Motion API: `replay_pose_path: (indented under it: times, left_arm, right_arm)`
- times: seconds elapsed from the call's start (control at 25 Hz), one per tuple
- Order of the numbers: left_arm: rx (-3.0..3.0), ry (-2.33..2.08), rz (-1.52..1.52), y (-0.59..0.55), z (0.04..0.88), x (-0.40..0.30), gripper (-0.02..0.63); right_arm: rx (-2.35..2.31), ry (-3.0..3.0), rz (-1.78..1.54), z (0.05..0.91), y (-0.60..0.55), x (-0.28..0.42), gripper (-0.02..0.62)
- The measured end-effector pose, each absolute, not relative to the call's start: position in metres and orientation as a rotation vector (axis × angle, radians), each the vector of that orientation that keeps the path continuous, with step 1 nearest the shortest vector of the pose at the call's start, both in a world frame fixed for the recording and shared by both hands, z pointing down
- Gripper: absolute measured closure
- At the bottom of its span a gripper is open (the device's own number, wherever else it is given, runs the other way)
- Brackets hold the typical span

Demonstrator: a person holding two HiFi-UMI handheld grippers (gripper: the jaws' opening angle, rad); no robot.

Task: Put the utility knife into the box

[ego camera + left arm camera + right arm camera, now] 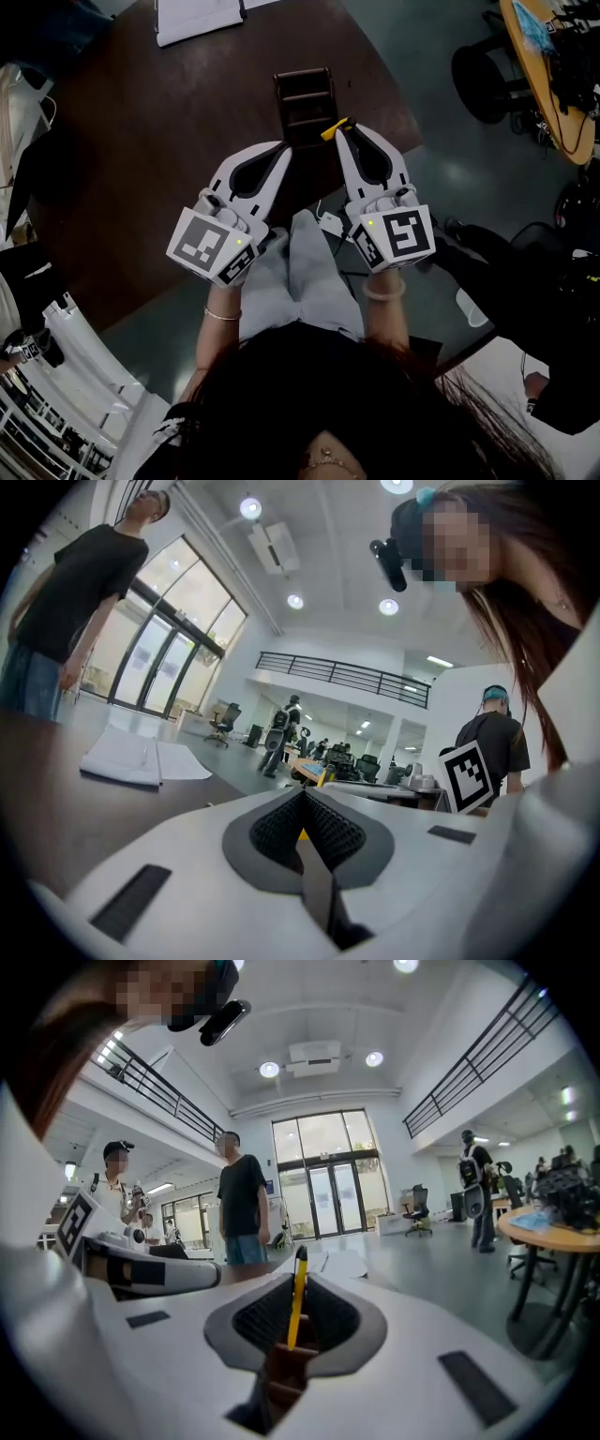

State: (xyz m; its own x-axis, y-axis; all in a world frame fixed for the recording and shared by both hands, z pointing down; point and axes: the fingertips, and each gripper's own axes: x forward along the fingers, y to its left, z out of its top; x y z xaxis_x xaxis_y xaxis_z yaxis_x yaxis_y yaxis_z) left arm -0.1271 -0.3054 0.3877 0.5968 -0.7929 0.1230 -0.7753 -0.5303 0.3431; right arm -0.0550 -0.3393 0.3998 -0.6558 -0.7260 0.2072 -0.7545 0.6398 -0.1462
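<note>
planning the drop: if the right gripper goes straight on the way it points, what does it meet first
Likely the box, just ahead of the knife in the right gripper; depth is unclear.

Holds both grippers side by side ahead of the body, tips forward. Has left gripper (283, 150) jaws pressed together, empty. Clamps utility knife (296, 1297) between right gripper (341, 133) jaws.
</note>
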Motion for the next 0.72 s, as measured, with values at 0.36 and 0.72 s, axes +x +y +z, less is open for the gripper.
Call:
replay_pose_path:
  times: [0.36,0.72]
  left_arm:
    - [2.406,-1.263,-0.055,-0.323,0.439,-0.131,0.606]
    - [2.362,-1.258,-0.045,-0.326,0.465,-0.132,0.606]
  right_arm:
    - [1.188,-2.663,0.396,0.475,-0.347,-0.065,0.543]
    - [1.124,-2.630,0.428,0.512,-0.349,-0.076,0.543]
